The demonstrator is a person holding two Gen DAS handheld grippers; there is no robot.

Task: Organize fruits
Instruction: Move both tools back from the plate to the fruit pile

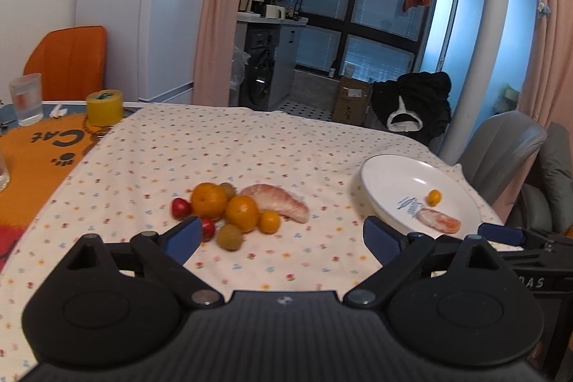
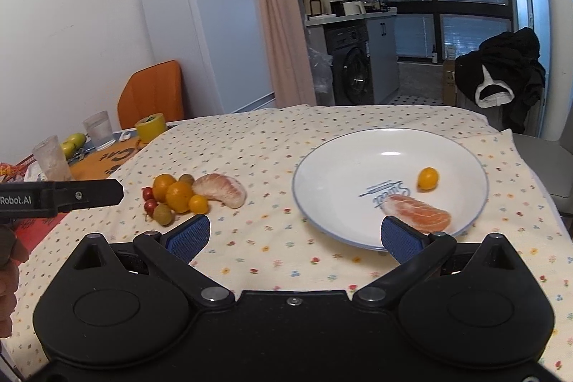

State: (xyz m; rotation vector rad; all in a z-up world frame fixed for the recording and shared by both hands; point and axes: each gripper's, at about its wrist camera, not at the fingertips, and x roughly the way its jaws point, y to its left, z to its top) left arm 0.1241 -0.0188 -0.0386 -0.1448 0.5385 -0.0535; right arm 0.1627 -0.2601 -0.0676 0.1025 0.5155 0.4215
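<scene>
A heap of fruit lies on the flowered cloth: two oranges (image 1: 209, 200) (image 2: 179, 196), a peeled pomelo wedge (image 1: 279, 201) (image 2: 224, 189), a kumquat (image 1: 269, 221), red cherry tomatoes (image 1: 181, 207) and greenish round fruits (image 1: 230, 237). The white plate (image 1: 379, 174) (image 2: 329, 167) on the right holds a kumquat (image 2: 428, 178) and a pomelo piece (image 2: 419, 213). My left gripper (image 1: 283, 238) is open just short of the heap, nothing between its fingers. My right gripper (image 2: 295, 235) is open at the plate's near rim, empty.
On the orange mat at the left stand a yellow tape roll (image 1: 104, 107), glasses (image 1: 25, 99) and a green pear (image 2: 73, 142). An orange chair (image 1: 68, 59) stands behind, a grey chair (image 1: 501, 149) at the right. The left gripper's side (image 2: 61, 196) shows in the right wrist view.
</scene>
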